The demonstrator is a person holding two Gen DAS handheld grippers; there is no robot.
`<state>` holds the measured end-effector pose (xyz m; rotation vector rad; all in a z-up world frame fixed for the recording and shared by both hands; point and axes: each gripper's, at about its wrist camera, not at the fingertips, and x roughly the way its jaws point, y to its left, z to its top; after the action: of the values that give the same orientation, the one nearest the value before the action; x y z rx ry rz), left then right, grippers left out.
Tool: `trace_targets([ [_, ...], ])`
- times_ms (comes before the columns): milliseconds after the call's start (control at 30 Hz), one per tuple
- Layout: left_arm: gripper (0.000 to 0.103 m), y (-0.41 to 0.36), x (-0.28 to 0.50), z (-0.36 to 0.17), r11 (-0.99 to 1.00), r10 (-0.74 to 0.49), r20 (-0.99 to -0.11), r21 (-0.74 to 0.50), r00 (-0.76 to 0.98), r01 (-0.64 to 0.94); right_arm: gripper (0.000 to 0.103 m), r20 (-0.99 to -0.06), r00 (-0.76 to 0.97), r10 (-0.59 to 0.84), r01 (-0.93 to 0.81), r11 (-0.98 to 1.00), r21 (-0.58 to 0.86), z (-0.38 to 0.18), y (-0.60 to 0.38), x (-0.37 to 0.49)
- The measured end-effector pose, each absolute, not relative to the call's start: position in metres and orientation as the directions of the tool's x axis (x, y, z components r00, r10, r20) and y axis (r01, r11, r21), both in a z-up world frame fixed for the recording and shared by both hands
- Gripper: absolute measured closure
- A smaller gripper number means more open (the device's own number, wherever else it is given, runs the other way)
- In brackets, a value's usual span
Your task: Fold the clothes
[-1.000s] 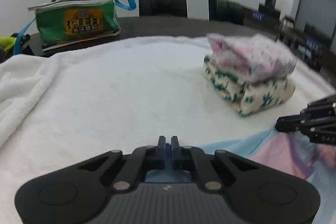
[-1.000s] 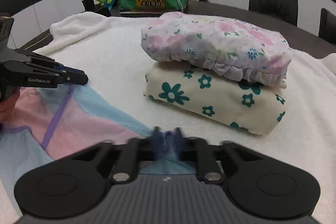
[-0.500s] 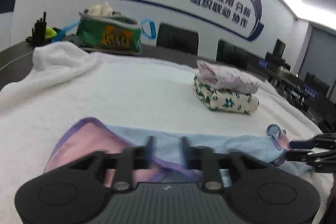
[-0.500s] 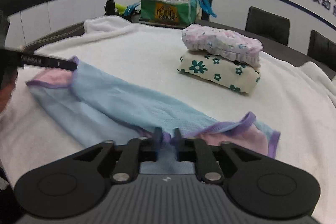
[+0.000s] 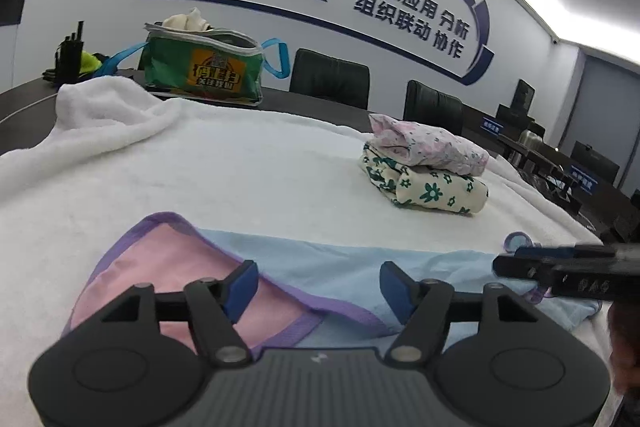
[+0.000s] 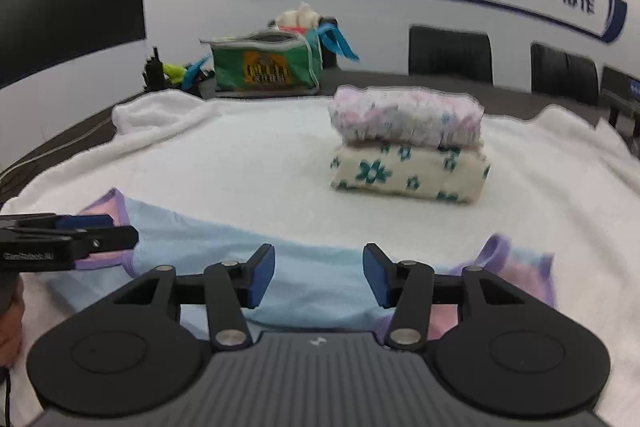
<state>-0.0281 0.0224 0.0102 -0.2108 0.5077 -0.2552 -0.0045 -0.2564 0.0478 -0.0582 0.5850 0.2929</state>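
A white towel (image 5: 248, 183) covers the tabletop (image 6: 360, 79) and serves as the landmark here. Near its front edge lies the task's thing, a blue garment (image 5: 340, 267) with pink panels and purple trim, spread out in a long band, partly doubled over on itself. Toward the towel's far right sits a stack of two folded clothes (image 6: 406, 151), a pink floral piece on a cream one with green flowers. Beyond the towel's far left corner stands a green bag (image 5: 202, 71).

The left tool (image 5: 316, 287) hangs over the garment's pink end with its fingers spread wide and nothing between them. The right tool (image 6: 318, 275) hovers over the blue middle, likewise spread and empty.

With neither tool holding cloth, the band lies loose. I judge the risk to be a crooked fold: the thin fabric could bunch or slide on the fluffy towel if only one layer is pinched, and the purple hem at the right end already curls. An uneven grab between the two tools would skew the edges.
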Motion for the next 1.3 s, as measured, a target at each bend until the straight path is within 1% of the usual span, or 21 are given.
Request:
trace_targets([
  [300,0.034,0.025,-0.028,0.011,0.946,-0.292,-0.455,-0.269,0.841,0.183,0.053,-0.577,0.797,0.178,-0.213,0.977,0.006,0.038,-0.250,-0.008],
  [467,0.034,0.024,-0.023,0.007,0.947,-0.288,-0.485,-0.272,0.825,0.171,0.053,-0.597,0.785,0.167,-0.211,0.977,-0.005,0.028,-0.250,-0.010],
  [533,0.034,0.023,-0.021,0.006,0.948,-0.287,-0.497,-0.273,0.819,0.166,0.048,-0.604,0.780,0.162,-0.210,0.978,-0.009,0.024,-0.250,-0.011],
  [667,0.034,0.023,-0.019,0.005,0.949,-0.283,-0.507,-0.271,0.814,0.160,0.045,-0.620,0.770,0.153,-0.209,0.978,-0.018,0.016,-0.251,-0.012],
  [800,0.034,0.024,-0.018,0.005,0.948,-0.283,-0.508,-0.279,0.814,0.156,0.045,-0.565,0.809,0.161,-0.199,0.980,-0.007,0.026,-0.258,-0.021],
  [867,0.034,0.030,-0.020,0.008,0.941,-0.287,-0.481,-0.301,0.828,0.151,0.045,-0.535,0.829,0.164,-0.194,0.981,0.000,0.032,-0.262,-0.026],
  [933,0.034,0.035,-0.023,0.011,0.934,-0.290,-0.454,-0.325,0.842,0.146,0.045,-0.518,0.844,0.138,-0.163,0.987,-0.002,0.038,-0.271,-0.030],
  [1033,0.035,0.050,-0.028,0.017,0.913,-0.281,-0.426,-0.394,0.860,0.104,0.045,-0.492,0.865,0.093,-0.109,0.994,-0.003,0.046,-0.291,-0.037],
  [1133,0.036,0.052,-0.026,0.025,0.913,-0.261,-0.427,-0.400,0.866,0.078,0.045,-0.525,0.847,0.085,-0.090,0.996,0.015,0.042,-0.306,-0.014],
  [1300,0.039,0.015,-0.013,0.030,0.953,-0.254,-0.448,-0.266,0.857,0.144,0.045,-0.583,0.809,0.076,-0.059,0.997,0.047,0.034,-0.329,0.027],
])
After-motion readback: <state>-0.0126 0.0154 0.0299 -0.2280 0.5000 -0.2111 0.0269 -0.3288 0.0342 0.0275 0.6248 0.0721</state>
